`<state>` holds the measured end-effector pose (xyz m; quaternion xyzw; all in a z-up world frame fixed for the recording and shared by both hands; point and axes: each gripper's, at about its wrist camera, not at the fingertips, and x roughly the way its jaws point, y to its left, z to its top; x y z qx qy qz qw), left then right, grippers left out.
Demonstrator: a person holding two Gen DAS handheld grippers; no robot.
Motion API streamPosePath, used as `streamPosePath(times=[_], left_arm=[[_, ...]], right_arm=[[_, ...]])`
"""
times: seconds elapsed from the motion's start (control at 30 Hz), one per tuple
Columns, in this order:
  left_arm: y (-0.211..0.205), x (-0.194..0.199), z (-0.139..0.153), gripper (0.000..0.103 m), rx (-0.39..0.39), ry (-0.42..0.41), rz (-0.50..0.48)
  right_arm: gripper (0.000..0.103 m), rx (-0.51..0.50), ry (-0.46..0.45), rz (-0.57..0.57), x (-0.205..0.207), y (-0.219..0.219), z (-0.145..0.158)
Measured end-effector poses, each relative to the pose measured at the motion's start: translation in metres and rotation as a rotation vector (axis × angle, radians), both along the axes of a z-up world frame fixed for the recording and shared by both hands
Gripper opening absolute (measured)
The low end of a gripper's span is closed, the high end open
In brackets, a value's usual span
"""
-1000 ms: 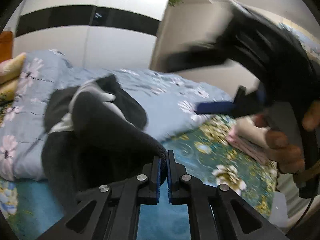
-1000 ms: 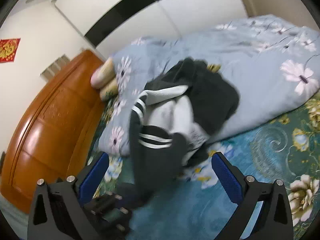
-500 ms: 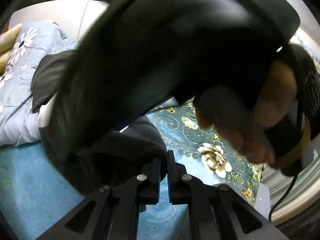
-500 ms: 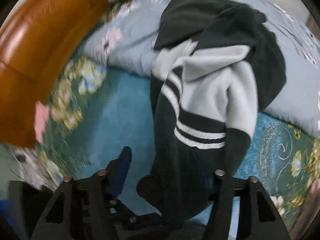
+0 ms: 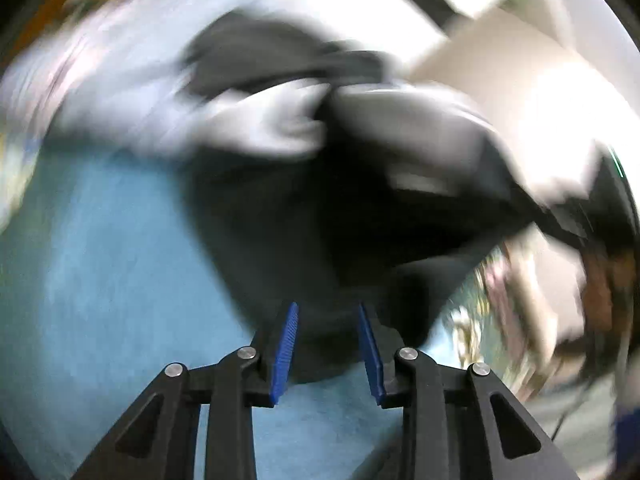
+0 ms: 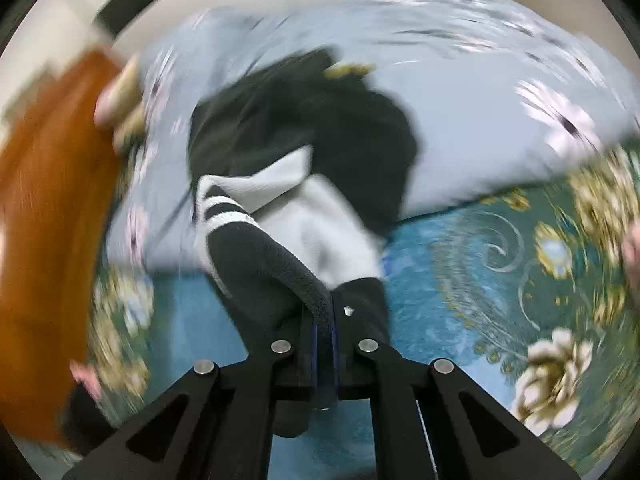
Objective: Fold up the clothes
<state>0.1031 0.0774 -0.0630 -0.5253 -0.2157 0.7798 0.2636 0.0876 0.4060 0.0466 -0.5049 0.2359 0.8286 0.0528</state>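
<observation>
A black and grey sweater (image 6: 304, 168) with white stripes lies bunched on the bed, partly over a pale blue quilt. My right gripper (image 6: 325, 316) is shut on a black ribbed edge of the sweater, which rises from the jaws. In the blurred left wrist view my left gripper (image 5: 327, 322) is open, its blue pads apart, with dark sweater cloth (image 5: 320, 216) lying just in front of and between them.
A pale blue floral quilt (image 6: 480, 112) is heaped at the back of the bed. The teal floral bedsheet (image 6: 500, 264) spreads to the right and front. An orange wooden headboard (image 6: 48, 208) stands at the left.
My left gripper has opened and let go of the sweater. My right gripper has closed on the sweater's ribbed edge. Both views swung quickly and are blurred.
</observation>
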Motion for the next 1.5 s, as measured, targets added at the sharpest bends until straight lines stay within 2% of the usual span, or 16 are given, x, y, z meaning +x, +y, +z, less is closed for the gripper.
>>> streamPosePath(times=[0.03,0.13,0.17,0.3,0.53,0.6,0.63,0.73,0.8,0.9,0.97,1.17,1.33,1.47,1.5], left_arm=[[-0.011,-0.008,-0.021,0.035,0.01,-0.082,0.062],[-0.019,-0.025,-0.062,0.038,0.056,-0.247,0.145],[-0.017,-0.031,-0.078,0.042,0.107,-0.299,0.161],[-0.002,-0.044,-0.101,0.047,0.127,-0.356,0.203],[0.035,-0.052,-0.113,0.045,0.11,-0.392,0.162],[0.045,-0.05,-0.112,0.025,0.072,-0.395,0.157],[0.046,-0.049,-0.11,0.006,0.071,-0.396,0.168],[0.046,-0.049,-0.098,0.005,0.087,-0.38,0.195],[0.04,-0.053,-0.07,0.005,0.14,-0.318,0.192],[0.02,-0.067,-0.014,0.005,0.261,-0.207,0.208],[0.004,-0.077,0.039,0.005,0.315,-0.094,0.216],[-0.023,-0.08,0.191,0.005,0.4,0.215,0.193],[-0.064,-0.028,0.282,0.005,0.463,0.416,0.186],[-0.114,0.056,0.328,0.005,0.488,0.603,0.188],[-0.125,0.064,0.336,0.005,0.485,0.636,0.185]], right_arm=[[0.005,-0.02,0.016,-0.047,0.009,0.013,-0.002],[0.005,-0.08,0.041,-0.184,0.04,0.049,-0.012],[0.005,-0.098,0.039,-0.22,0.049,0.057,-0.018],[0.005,-0.167,0.003,-0.298,0.075,0.079,-0.043],[0.005,-0.23,0.044,-0.316,0.09,0.096,-0.045],[0.005,-0.237,0.048,-0.308,0.089,0.097,-0.043],[0.005,-0.236,0.046,-0.301,0.089,0.097,-0.043],[0.005,-0.246,0.053,-0.286,0.087,0.094,-0.039],[0.005,-0.258,0.066,-0.279,0.087,0.092,-0.034],[0.005,-0.295,0.122,-0.256,0.088,0.09,-0.016],[0.005,-0.321,0.18,-0.233,0.088,0.087,0.004],[0.005,-0.364,0.454,-0.115,0.09,0.075,0.103],[0.005,-0.354,0.643,-0.039,0.122,0.059,0.177],[0.005,-0.326,0.776,0.001,0.184,0.045,0.215],[0.005,-0.311,0.798,0.007,0.199,0.042,0.223]])
